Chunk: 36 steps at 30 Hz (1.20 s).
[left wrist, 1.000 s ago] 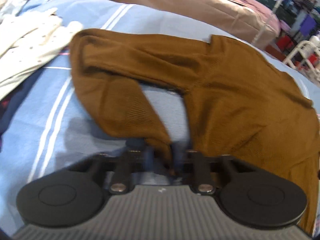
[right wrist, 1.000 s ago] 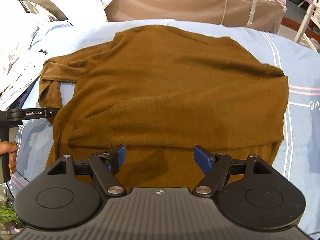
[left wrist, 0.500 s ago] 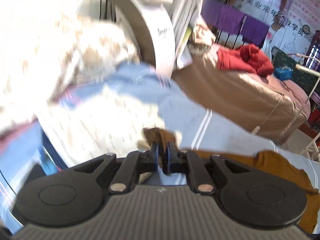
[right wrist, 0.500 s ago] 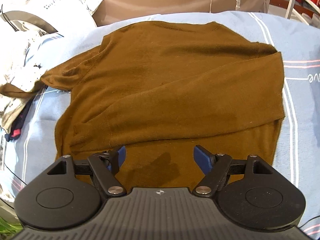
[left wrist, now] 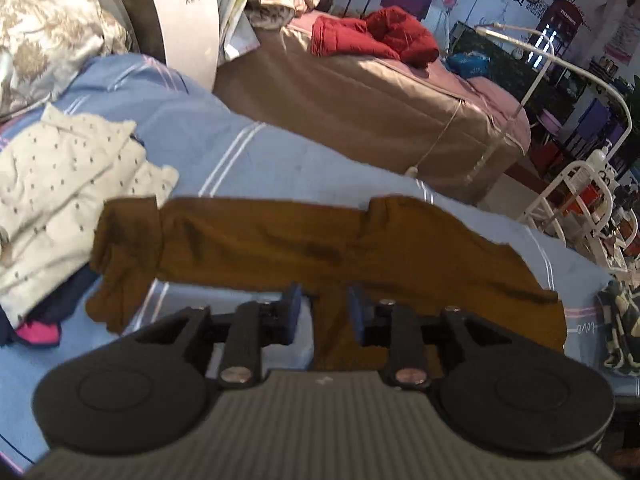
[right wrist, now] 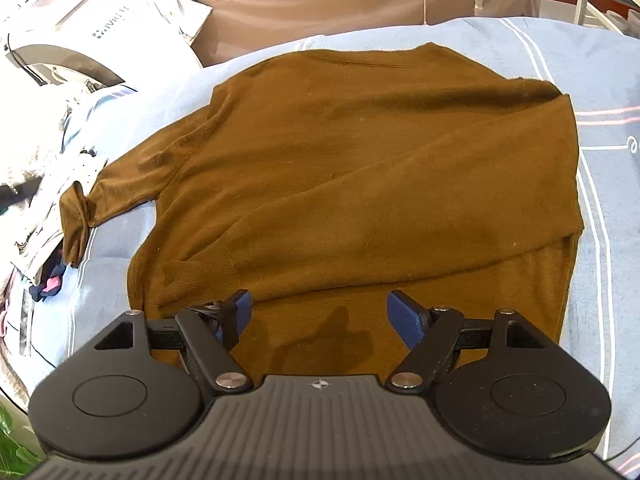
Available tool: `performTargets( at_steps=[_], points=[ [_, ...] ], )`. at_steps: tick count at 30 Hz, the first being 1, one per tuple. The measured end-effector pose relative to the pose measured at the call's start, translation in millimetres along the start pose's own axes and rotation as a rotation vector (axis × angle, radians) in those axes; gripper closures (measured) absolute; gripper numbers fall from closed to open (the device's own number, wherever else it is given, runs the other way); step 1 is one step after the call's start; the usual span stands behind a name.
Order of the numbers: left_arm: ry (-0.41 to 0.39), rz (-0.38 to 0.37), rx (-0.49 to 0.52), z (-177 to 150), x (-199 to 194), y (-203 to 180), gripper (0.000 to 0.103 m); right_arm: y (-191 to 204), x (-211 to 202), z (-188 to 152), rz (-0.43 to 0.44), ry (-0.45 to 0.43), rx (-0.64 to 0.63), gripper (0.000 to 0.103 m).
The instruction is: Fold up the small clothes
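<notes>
A brown sweater (right wrist: 360, 168) lies flat on the blue striped bedsheet (right wrist: 600, 184), collar at the far side. One sleeve is folded across its body. The other sleeve (right wrist: 120, 188) stretches out to the left, its cuff crumpled by a pile of clothes. In the left wrist view the sweater (left wrist: 320, 240) lies across the middle, with the stretched sleeve's cuff (left wrist: 124, 240) at the left. My left gripper (left wrist: 320, 306) is open and empty, just above the sweater's near edge. My right gripper (right wrist: 318, 312) is open and empty above the sweater's hem.
A pile of cream dotted clothes (left wrist: 60, 184) lies left of the sleeve cuff. A second bed (left wrist: 380, 108) with a tan cover and red clothes (left wrist: 372, 38) stands beyond. A white appliance (left wrist: 180, 20) is at the back left, a white rack (left wrist: 588, 208) at the right.
My left gripper pulled the sleeve cuff out to the left, let it go and opened. The sleeve now lies stretched out. My right gripper stayed open over the hem.
</notes>
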<state>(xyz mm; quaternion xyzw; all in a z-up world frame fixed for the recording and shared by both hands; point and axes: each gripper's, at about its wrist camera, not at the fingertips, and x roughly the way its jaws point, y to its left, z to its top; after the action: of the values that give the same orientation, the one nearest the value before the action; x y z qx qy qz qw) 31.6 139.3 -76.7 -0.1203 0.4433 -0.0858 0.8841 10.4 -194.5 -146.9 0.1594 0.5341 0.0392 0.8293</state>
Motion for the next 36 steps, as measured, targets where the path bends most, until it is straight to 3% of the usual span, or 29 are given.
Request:
performTargets(
  at_steps=[1,2,5,7,10,14,16,18,20,22,23,24,26,27,31,33,36],
  points=[
    [0.021,0.025,0.000,-10,2,8,0.047,4,0,4,0.009,-0.010,-0.029,0.000],
    [0.037,0.050,-0.003,-20,4,13,0.037,13,0,10,0.026,-0.026,-0.079,0.000],
    [0.083,0.128,-0.073,-49,2,49,0.023,60,9,31,0.184,-0.071,-0.286,0.000],
    [0.115,0.193,-0.160,-64,-4,88,0.020,106,24,46,0.296,-0.061,-0.419,0.000],
    [0.131,0.287,-0.212,-95,-24,131,0.018,185,55,56,0.395,-0.049,-0.596,0.007],
    [0.156,0.333,-0.292,-130,-46,167,0.013,284,95,39,0.506,-0.030,-0.798,0.014],
    [0.163,0.347,-0.338,-141,-52,178,0.011,322,117,18,0.494,-0.052,-0.921,0.019],
    [0.168,0.342,-0.380,-152,-57,186,0.010,352,141,-5,0.419,-0.086,-1.059,0.028],
    [0.175,0.334,-0.413,-158,-57,192,0.009,371,166,-18,0.352,-0.090,-1.156,0.032],
    [0.183,0.323,-0.431,-157,-58,191,0.009,380,189,-23,0.262,-0.077,-1.215,0.041],
    [0.185,0.315,-0.435,-158,-56,193,0.009,381,198,-23,0.242,-0.068,-1.229,0.052],
    [0.185,0.308,-0.437,-159,-56,194,0.009,381,204,-23,0.240,-0.055,-1.230,0.073],
    [0.179,0.301,-0.435,-159,-58,195,0.009,375,204,-16,0.231,-0.070,-1.199,0.094],
    [0.175,0.296,-0.433,-157,-56,196,0.009,374,201,-10,0.231,-0.071,-1.161,0.095],
    [0.167,0.273,-0.402,-143,-48,192,0.008,350,156,36,0.370,-0.114,-0.876,0.095],
    [0.158,0.255,-0.379,-132,-42,188,0.008,323,129,68,0.455,-0.110,-0.666,0.095],
    [0.149,0.220,-0.323,-111,-30,177,0.008,260,94,111,0.469,-0.144,-0.399,0.095]
  ],
)
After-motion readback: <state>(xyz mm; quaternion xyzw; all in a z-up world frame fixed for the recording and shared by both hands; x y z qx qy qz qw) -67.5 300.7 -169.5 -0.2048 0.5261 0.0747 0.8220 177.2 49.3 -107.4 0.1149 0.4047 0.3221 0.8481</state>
